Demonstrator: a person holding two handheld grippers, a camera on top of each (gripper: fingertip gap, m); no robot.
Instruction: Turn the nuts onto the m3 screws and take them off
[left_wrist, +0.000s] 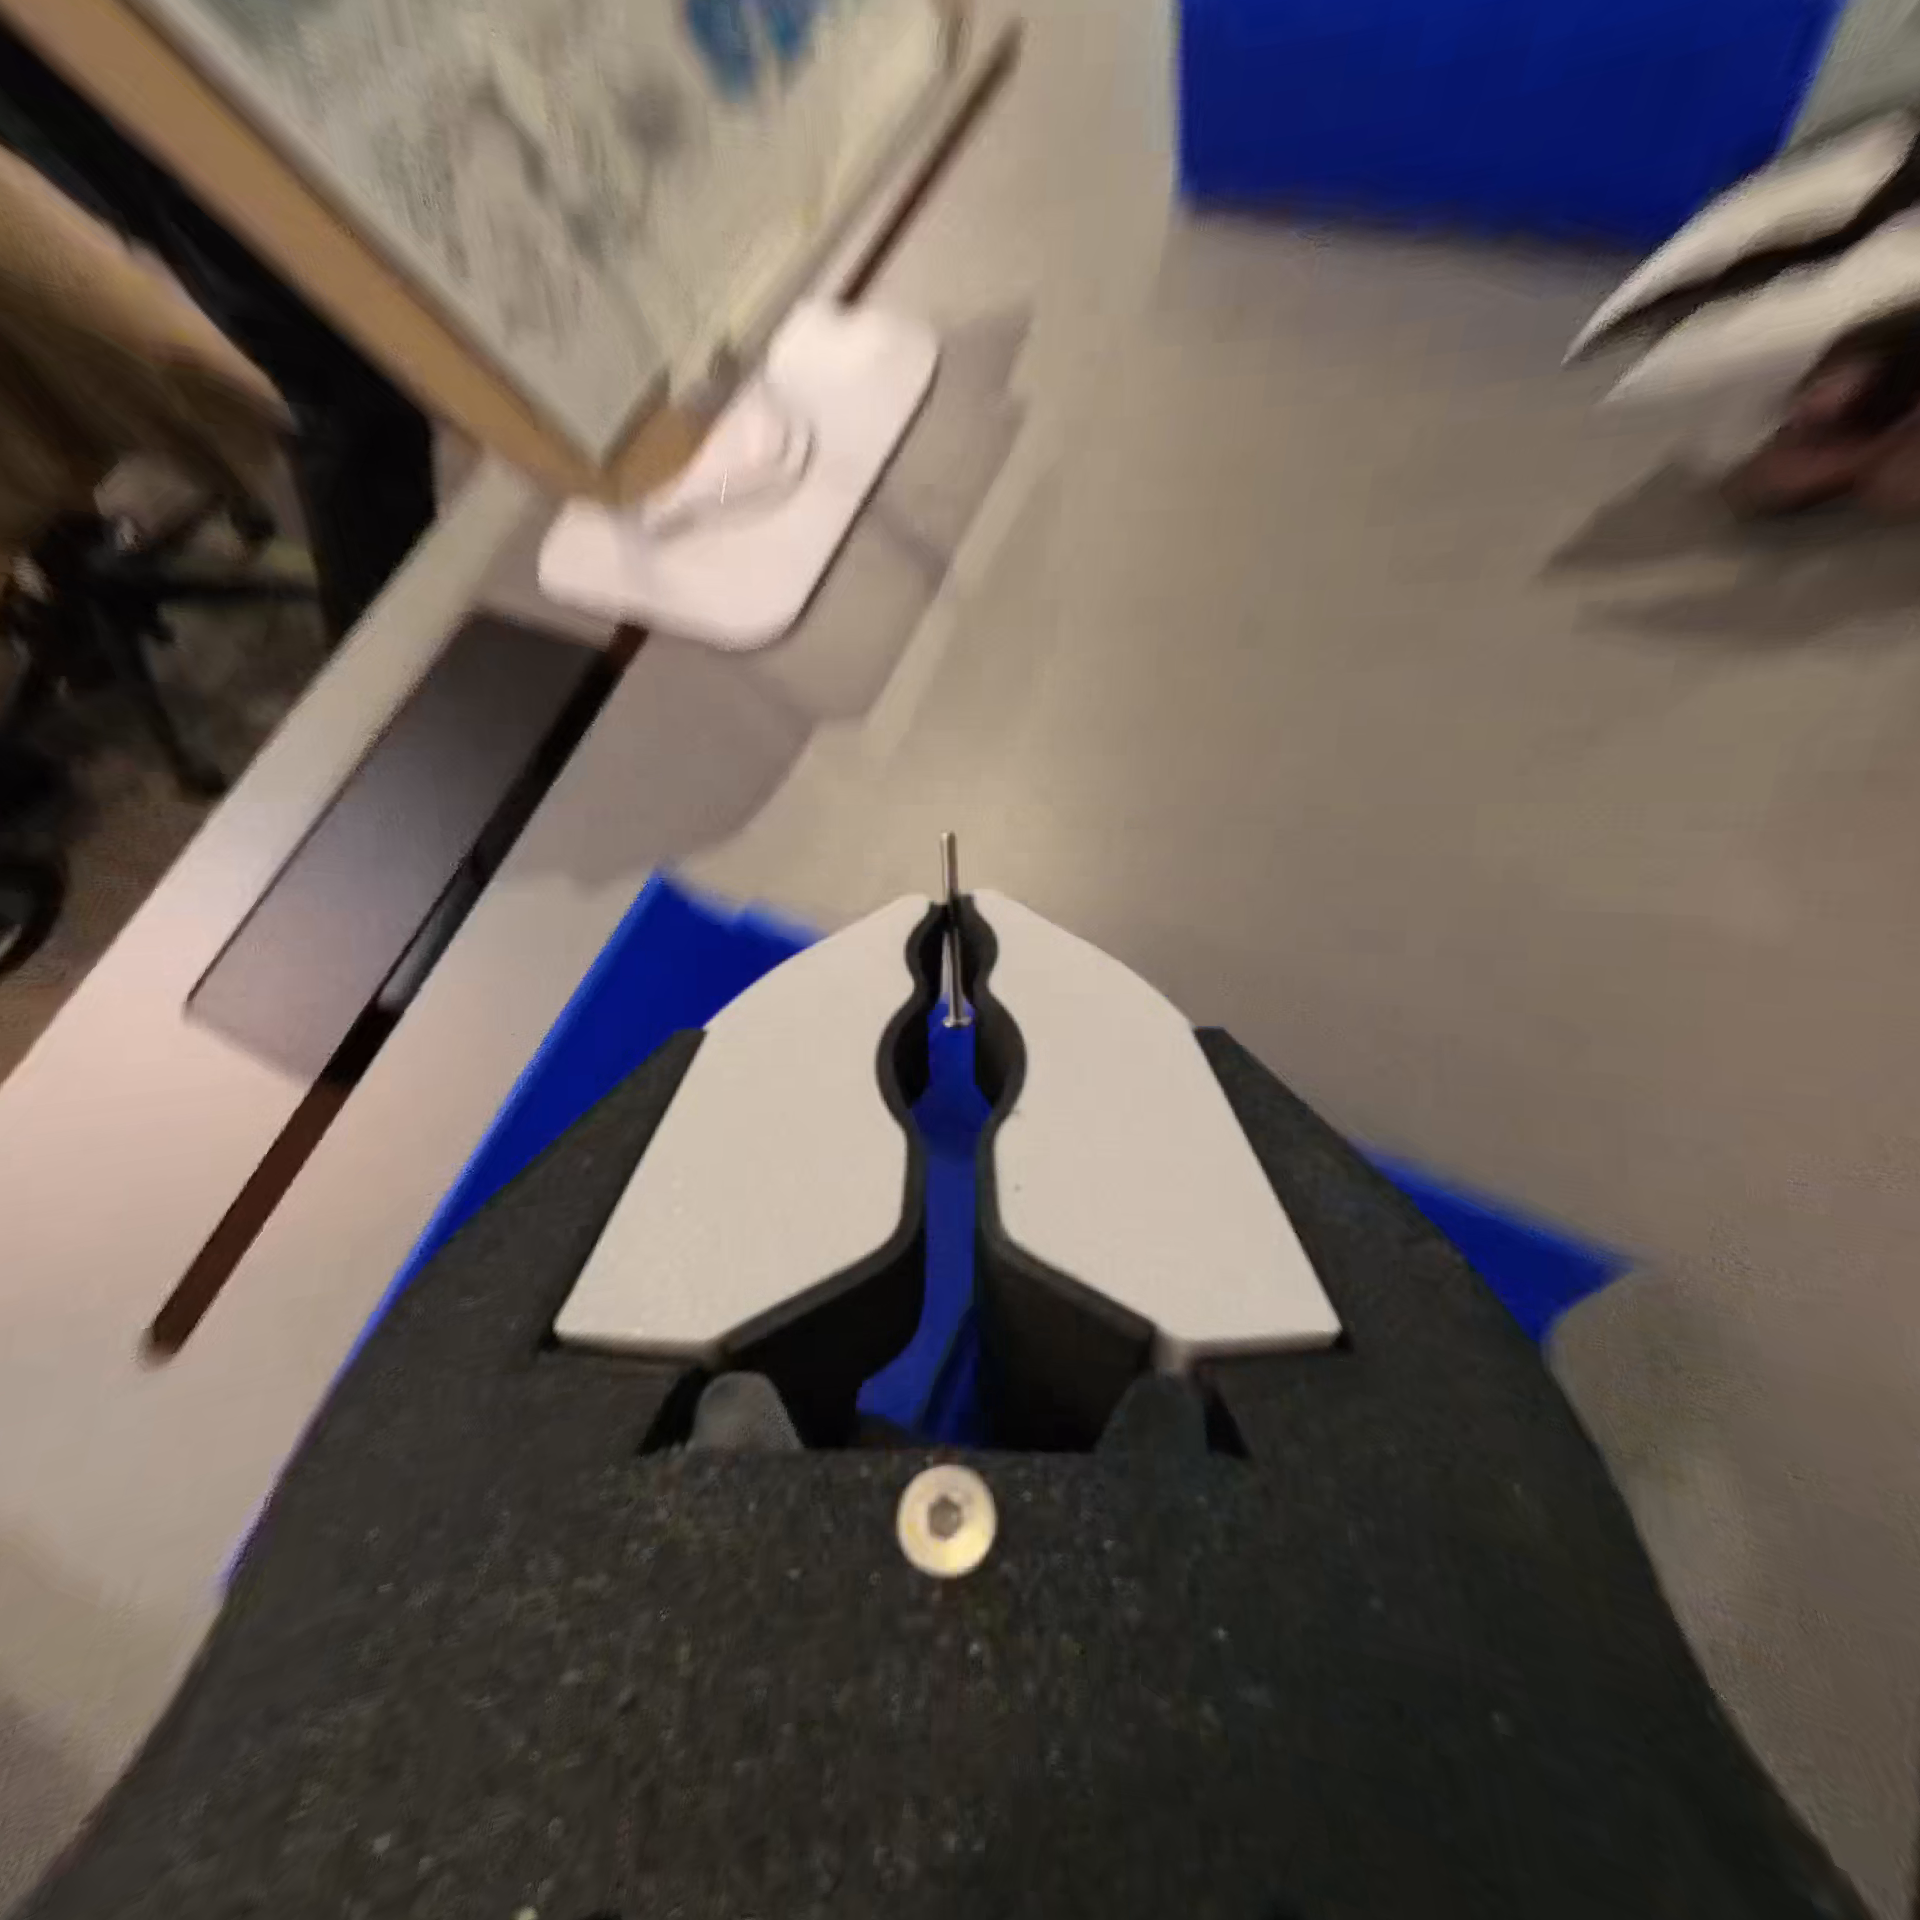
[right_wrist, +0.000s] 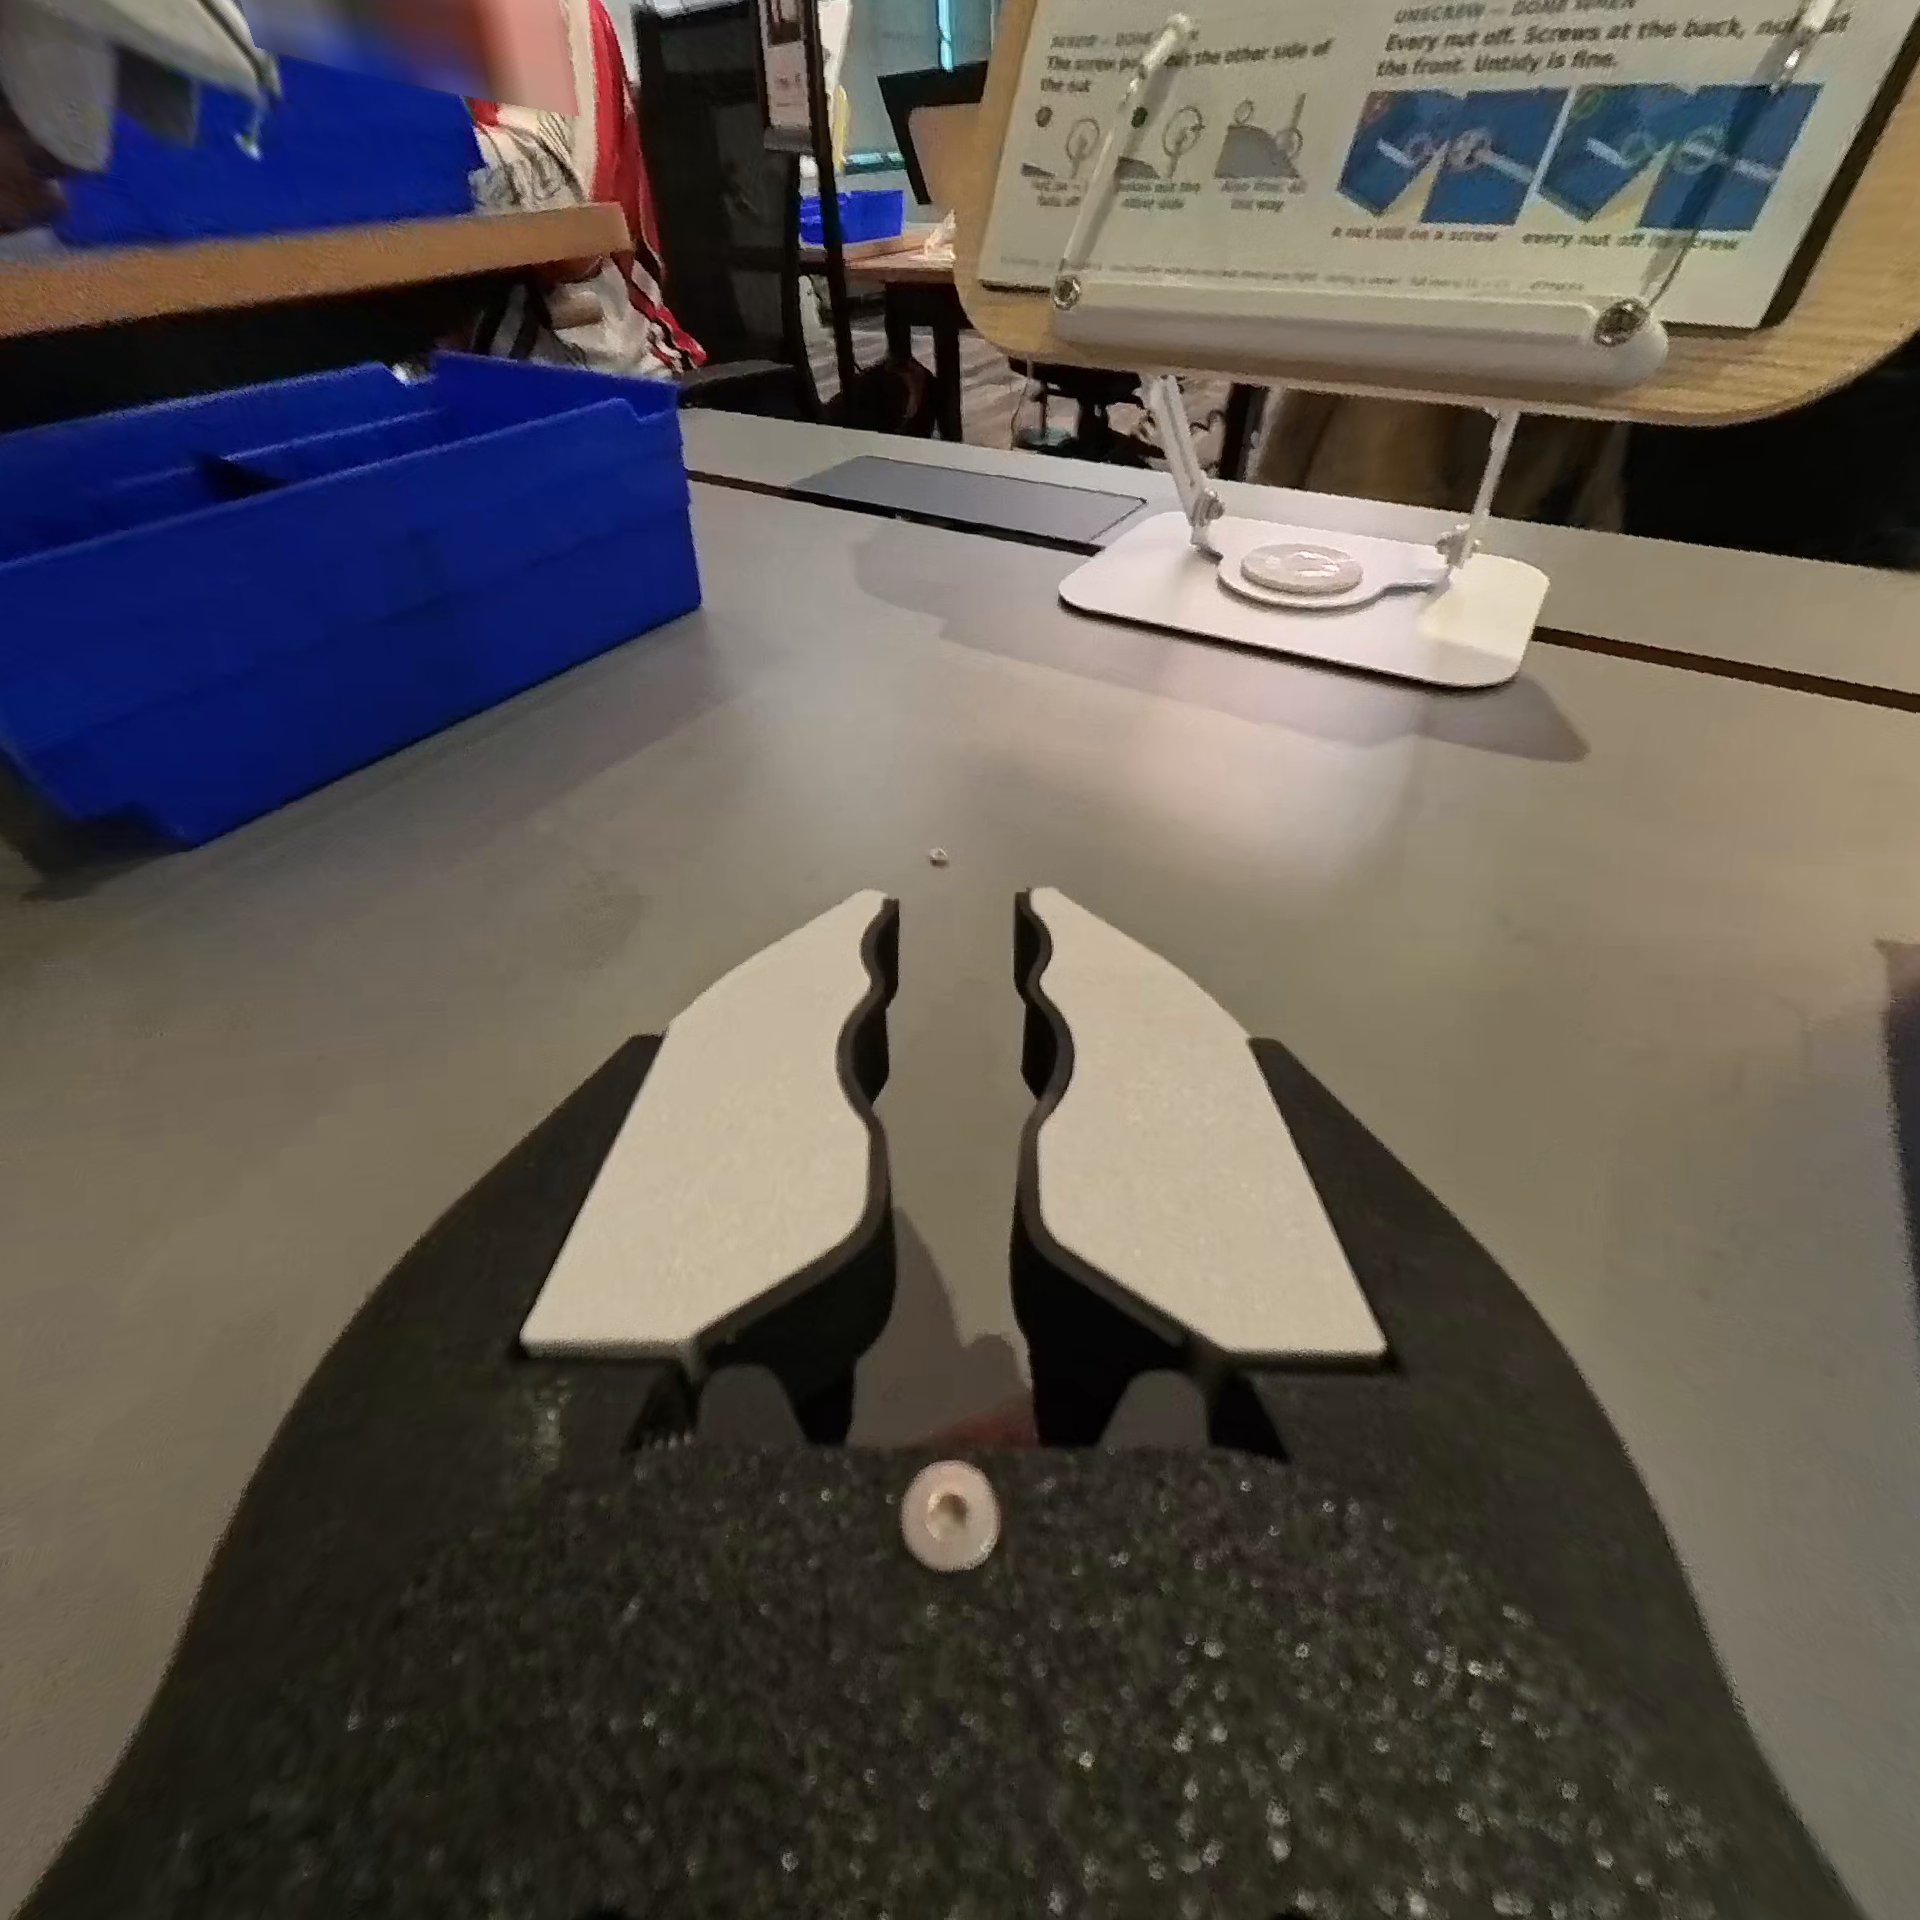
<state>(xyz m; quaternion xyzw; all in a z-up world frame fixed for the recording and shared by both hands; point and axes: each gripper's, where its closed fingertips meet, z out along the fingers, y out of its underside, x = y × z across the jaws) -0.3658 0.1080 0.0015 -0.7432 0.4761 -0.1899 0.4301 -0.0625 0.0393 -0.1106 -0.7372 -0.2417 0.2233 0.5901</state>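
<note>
My left gripper (left_wrist: 951, 902) is shut on a thin silver m3 screw (left_wrist: 949, 925). The screw lies along the fingers, its head back in the gap and its tip poking out past the fingertips. The left wrist view is blurred by motion. My right gripper (right_wrist: 956, 899) is open and empty, low over the grey table (right_wrist: 1351, 883). A tiny silver nut (right_wrist: 938, 857) lies on the table just ahead of the right fingertips, slightly left of the gap. The left gripper (right_wrist: 135, 62) shows at the top left of the right wrist view, over the blue bin.
A blue compartment bin (right_wrist: 312, 582) stands at the left; it also shows under the left gripper (left_wrist: 644, 997). A wooden board with an instruction sheet (right_wrist: 1455, 156) stands on a white stand base (right_wrist: 1299, 613) at the back right. The right gripper (left_wrist: 1756, 312) appears blurred far right. Across from one pair of fingers to the other is roughly 35 cm.
</note>
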